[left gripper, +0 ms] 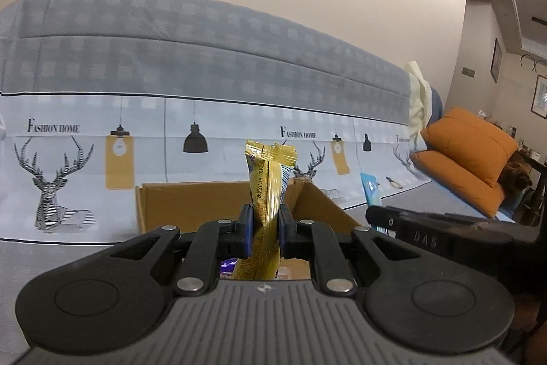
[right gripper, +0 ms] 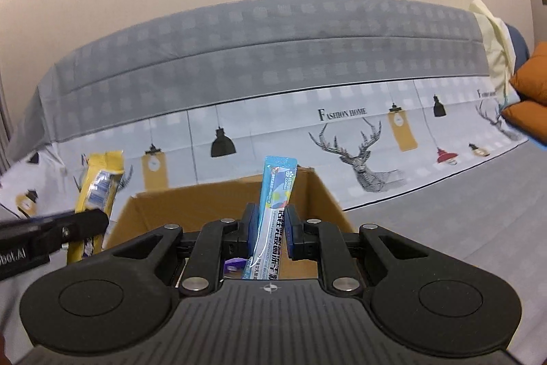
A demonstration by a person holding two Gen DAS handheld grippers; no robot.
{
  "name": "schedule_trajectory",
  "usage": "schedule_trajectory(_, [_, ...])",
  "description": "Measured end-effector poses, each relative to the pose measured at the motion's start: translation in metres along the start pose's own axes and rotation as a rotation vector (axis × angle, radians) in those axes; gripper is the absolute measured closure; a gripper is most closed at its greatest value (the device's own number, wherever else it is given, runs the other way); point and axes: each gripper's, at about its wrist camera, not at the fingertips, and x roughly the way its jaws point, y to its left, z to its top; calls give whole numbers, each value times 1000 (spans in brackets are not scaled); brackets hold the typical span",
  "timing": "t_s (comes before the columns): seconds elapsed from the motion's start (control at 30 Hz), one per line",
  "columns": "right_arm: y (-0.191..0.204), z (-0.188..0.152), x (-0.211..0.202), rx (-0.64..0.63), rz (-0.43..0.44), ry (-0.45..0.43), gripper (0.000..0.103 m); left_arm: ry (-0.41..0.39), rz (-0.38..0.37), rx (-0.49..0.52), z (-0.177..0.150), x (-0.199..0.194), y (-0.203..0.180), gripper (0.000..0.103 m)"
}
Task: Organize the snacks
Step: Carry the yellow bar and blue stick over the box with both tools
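Note:
My left gripper (left gripper: 266, 221) is shut on a gold snack packet (left gripper: 270, 180) held upright over an open cardboard box (left gripper: 184, 204). My right gripper (right gripper: 270, 224) is shut on a light blue stick sachet (right gripper: 275, 197), also upright over the same box (right gripper: 191, 207). The right gripper shows at the right edge of the left wrist view (left gripper: 403, 221) with the blue sachet (left gripper: 371, 190). The left gripper (right gripper: 68, 228) with the gold packet (right gripper: 99, 187) shows at the left of the right wrist view. A purple wrapper (right gripper: 236, 264) lies inside the box.
The box stands on a sofa seat covered in grey cloth (right gripper: 461, 211) printed with deer and lamps. Orange cushions (left gripper: 468, 153) lie at the right end. A cream cloth (left gripper: 418, 91) hangs over the sofa back.

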Motion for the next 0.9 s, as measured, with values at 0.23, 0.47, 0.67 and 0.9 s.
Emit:
schedule_trajectory(0.23, [2, -3, 2, -52, -16, 5, 85, 1, -19, 13, 0, 14, -8, 87])
schedule_trajectory(0.47, [4, -2, 5, -59, -22, 9, 85, -19, -20, 56, 0, 19, -17, 87])
schedule_trajectory(0.67, [7, -4, 5, -67, -20, 8, 84, -26, -12, 51, 0, 21, -16, 87])
schedule_trajectory(0.9, [8, -4, 5, -77, -16, 9, 84, -26, -2, 45, 1, 22, -15, 87])
